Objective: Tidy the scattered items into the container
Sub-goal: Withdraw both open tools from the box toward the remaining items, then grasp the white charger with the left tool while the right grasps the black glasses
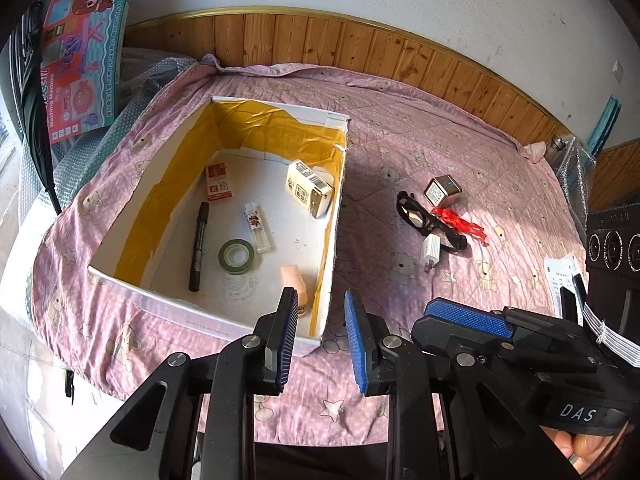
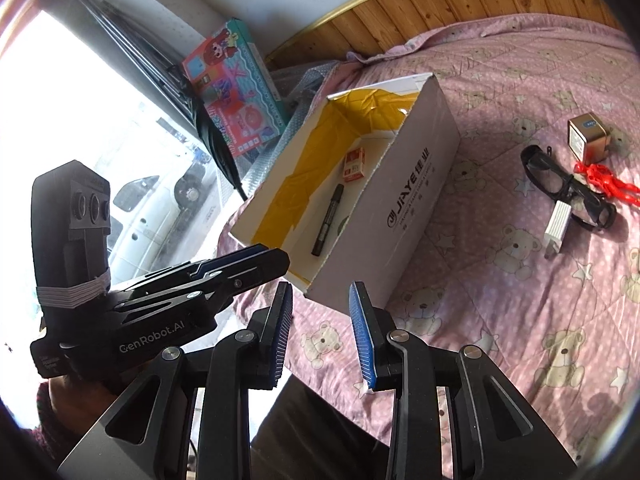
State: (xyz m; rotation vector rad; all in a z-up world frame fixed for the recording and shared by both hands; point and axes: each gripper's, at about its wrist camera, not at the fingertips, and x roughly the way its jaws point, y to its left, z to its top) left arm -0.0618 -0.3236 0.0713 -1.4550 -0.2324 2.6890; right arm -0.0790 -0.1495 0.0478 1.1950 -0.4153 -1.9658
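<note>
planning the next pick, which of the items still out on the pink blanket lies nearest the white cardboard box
The black-framed glasses: their left end reaches closest to the white cardboard box. The white charger plug, red plastic clip and small metal tin lie farther right.

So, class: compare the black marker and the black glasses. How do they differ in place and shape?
The marker lies inside the box; the glasses lie outside it on the pink bedspread. The marker is a straight stick lying alone; the glasses are curved frames with a white plug resting against them. Both are black, and neither is held.
</note>
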